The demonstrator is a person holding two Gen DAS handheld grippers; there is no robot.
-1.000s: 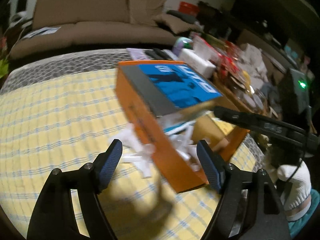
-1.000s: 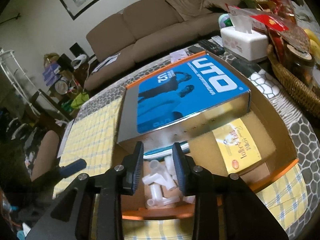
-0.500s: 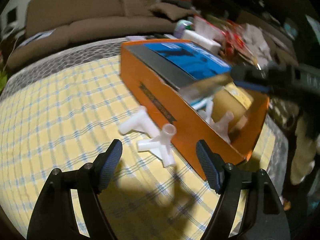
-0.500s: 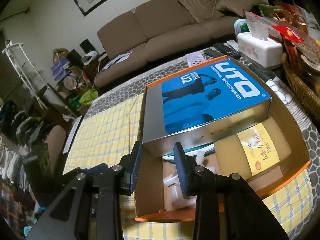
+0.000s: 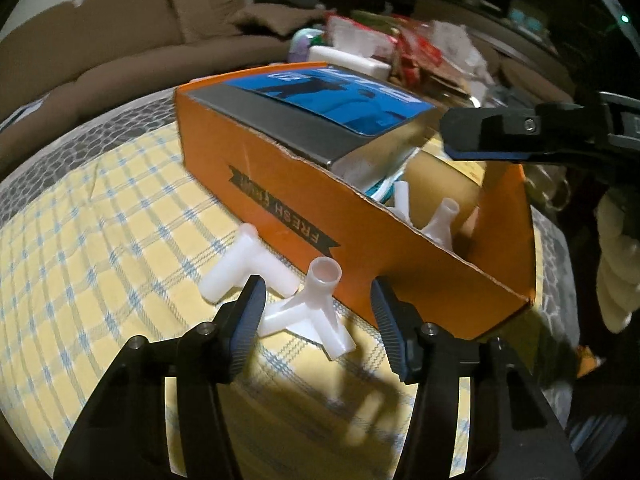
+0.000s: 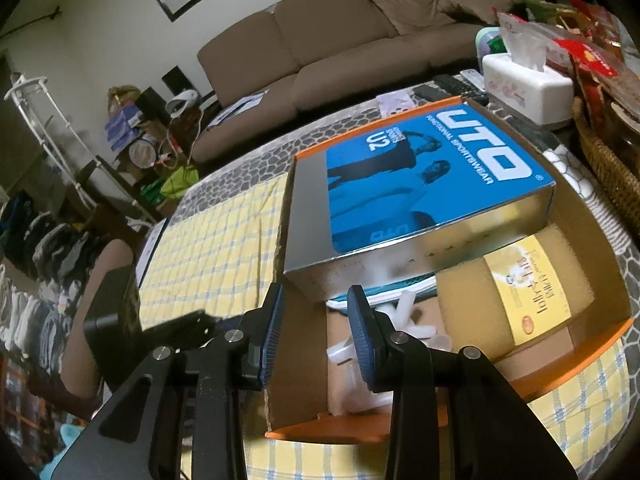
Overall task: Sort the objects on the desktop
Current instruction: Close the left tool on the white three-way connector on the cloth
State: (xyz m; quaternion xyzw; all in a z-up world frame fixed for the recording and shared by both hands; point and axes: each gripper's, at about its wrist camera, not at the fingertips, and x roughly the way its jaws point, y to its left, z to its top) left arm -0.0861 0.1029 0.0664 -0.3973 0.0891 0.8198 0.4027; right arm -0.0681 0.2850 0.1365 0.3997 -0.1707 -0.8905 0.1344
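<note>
Several white pipe fittings point(image 6: 404, 322) already inside orange box point(image 5: 360, 240); two beside it: three-way fitting point(image 5: 316, 312) between closing left gripper point(image 5: 318, 330), T-fitting point(image 5: 248, 268). Right gripper point(image 6: 314, 330) narrow, empty.

left gripper point(image 5: 316, 326): black angular arms, silver screws, dark blue ribbed pads, lower centre of frame
right gripper point(image 6: 314, 334): the same black frame, round silver screws, blue ribbed pads, lower centre
hand point(image 5: 618, 264): white knit glove, right edge of frame
</note>
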